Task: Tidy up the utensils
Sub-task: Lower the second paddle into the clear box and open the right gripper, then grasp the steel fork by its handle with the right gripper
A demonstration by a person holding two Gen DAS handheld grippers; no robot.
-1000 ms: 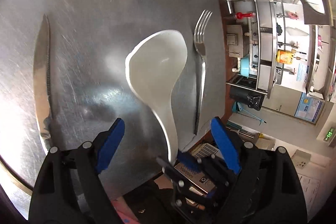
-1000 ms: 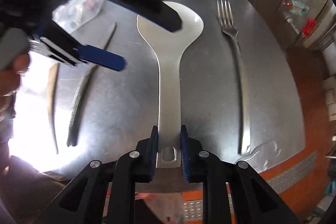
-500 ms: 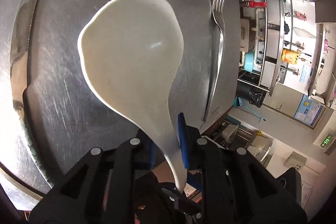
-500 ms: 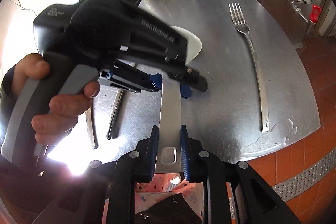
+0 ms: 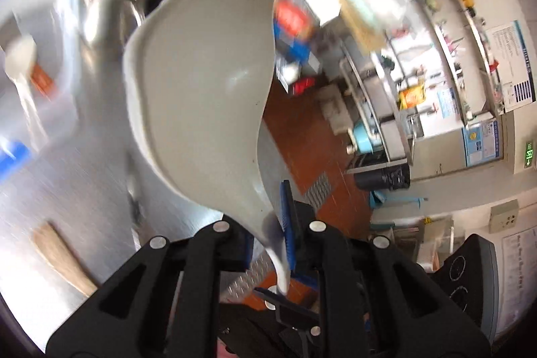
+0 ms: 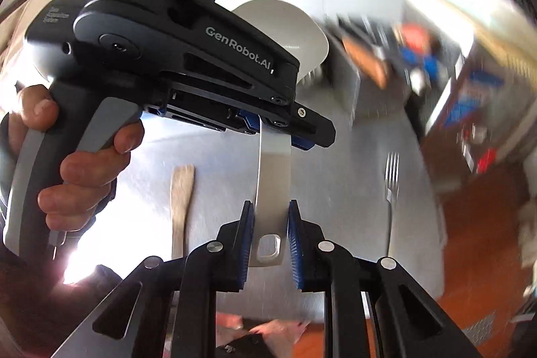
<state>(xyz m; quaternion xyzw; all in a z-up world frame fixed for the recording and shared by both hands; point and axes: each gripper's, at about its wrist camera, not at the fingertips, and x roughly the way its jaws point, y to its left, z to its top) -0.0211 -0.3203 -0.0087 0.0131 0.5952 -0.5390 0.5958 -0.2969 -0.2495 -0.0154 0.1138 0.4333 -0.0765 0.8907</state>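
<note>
A white rice paddle [image 5: 204,83] is held by both grippers, lifted off the steel table. My left gripper [image 5: 268,234] is shut on its handle just below the scoop; in the right wrist view the left gripper [image 6: 275,128] crosses the handle midway. My right gripper [image 6: 268,240] is shut on the handle's end, by the hanging hole. The paddle's scoop [image 6: 302,32] rises behind the left gripper's body. A fork [image 6: 391,190] lies on the table to the right. A wooden spatula [image 6: 181,197] lies to the left, and it also shows in the left wrist view [image 5: 60,257].
The round steel table [image 6: 352,156] ends at its front edge over an orange tiled floor [image 5: 308,136]. A second white spoon [image 5: 20,66] shows blurred at the far left. Shelves and kitchen equipment stand beyond the table on the right.
Both grippers have lifted the paddle off the table and tilted it up. The left gripper closed on the handle a moment earlier. The view swung away from the tabletop.
</note>
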